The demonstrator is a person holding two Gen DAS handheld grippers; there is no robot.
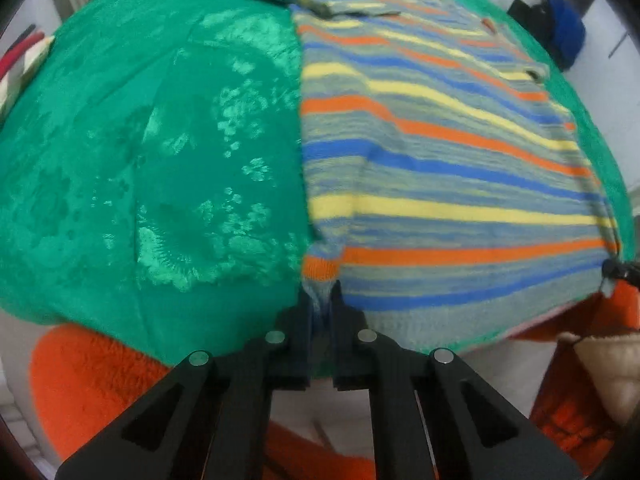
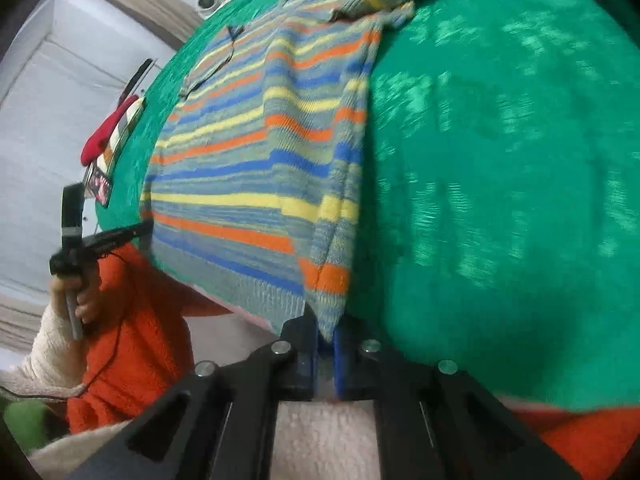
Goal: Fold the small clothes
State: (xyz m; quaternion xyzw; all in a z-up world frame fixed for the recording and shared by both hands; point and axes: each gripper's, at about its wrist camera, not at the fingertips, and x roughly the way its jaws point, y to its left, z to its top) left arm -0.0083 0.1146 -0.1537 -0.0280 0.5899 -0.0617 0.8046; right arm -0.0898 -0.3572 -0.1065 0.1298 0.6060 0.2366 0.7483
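Observation:
A small striped knit sweater (image 1: 440, 152) in orange, blue, yellow and grey lies on a green patterned tablecloth (image 1: 160, 140). Its sleeves are folded in over the body. My left gripper (image 1: 320, 300) is shut on the sweater's near left hem corner at the table's front edge. In the right wrist view the same sweater (image 2: 248, 168) lies to the left, and my right gripper (image 2: 326, 332) is shut on its near right hem corner. The left gripper (image 2: 132, 232) also shows there at the sweater's far corner.
The green cloth (image 2: 500, 200) spreads wide to the right. A red and striped object (image 2: 108, 136) lies at the table's left edge. The person's orange top (image 1: 92, 380) is just below the front edge. A dark blue bag (image 1: 564, 32) stands beyond the table.

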